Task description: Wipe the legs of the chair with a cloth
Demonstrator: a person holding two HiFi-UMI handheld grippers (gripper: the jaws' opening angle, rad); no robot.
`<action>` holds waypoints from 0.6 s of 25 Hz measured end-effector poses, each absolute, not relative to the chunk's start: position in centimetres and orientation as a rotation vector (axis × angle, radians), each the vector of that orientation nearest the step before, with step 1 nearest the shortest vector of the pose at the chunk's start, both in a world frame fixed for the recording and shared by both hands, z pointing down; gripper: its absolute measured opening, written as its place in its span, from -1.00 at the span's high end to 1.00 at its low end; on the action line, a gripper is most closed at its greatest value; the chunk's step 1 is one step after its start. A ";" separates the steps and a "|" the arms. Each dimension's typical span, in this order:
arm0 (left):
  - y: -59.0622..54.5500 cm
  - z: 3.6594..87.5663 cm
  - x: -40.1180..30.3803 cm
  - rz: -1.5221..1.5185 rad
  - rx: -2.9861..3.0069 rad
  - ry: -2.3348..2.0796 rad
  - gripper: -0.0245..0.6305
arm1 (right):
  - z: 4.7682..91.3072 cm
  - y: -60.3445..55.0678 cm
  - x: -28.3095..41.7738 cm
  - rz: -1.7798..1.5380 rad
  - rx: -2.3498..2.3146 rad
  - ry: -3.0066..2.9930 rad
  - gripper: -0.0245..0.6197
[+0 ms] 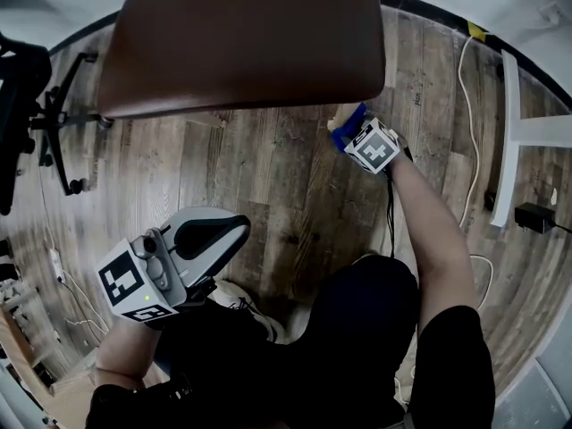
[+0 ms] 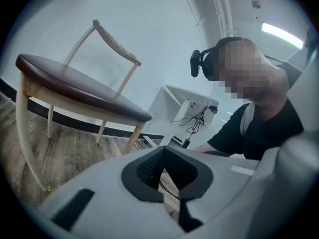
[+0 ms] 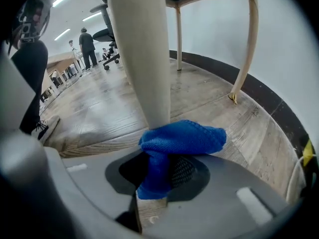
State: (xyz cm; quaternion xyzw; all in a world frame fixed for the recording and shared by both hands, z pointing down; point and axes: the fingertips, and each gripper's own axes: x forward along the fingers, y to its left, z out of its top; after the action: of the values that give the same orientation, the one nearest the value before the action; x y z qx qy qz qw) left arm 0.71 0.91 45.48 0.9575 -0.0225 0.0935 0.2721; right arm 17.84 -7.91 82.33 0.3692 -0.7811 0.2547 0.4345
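Right gripper (image 1: 350, 130) is in under the edge of the brown padded chair seat (image 1: 241, 38), and its jaws are clamped on a bunched blue woven cloth (image 3: 182, 139). One tail of that cloth hangs down between the jaws, the rest bulges out ahead of them. And there's contact: the cloth is pressed right up against the cream-coloured rounded chair leg (image 3: 142, 54), touching its near face. A second pale curved leg (image 3: 249, 44) stands off to the right, foot on the grey-brown wood-plank floor (image 1: 295, 195) near the dark skirting.

Over on the other side, the left gripper (image 1: 231, 231) sits low by the person's lap, well apart from the chair. Its jaws are closed tight together with nothing between them. From its own camera the whole chair (image 2: 75, 86) shows side-on, dark seat over pale legs, with the person crouched to the right
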 end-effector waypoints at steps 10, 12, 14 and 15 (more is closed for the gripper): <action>1.5 47.2 0.6 0.350 2.638 -0.004 0.91 | 71.1 -8.5 18.3 0.115 0.791 -2.057 0.61; 1.4 47.4 0.6 0.360 2.638 -0.002 0.91 | 67.8 -8.4 18.3 0.043 0.787 -2.101 0.61; 1.2 47.6 0.7 0.361 2.640 -0.001 0.91 | 64.7 -8.4 18.3 -0.018 0.778 -2.133 0.61; 1.0 47.6 0.8 0.359 2.641 -0.002 0.91 | 63.1 -8.4 18.3 -0.054 0.771 -2.139 0.61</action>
State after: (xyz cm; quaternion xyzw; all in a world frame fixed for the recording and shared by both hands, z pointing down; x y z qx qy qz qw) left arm 0.76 1.01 47.63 0.9629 -0.0006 0.1309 0.2358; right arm 18.34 -8.39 63.15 0.3074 -0.8536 -0.0214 0.4201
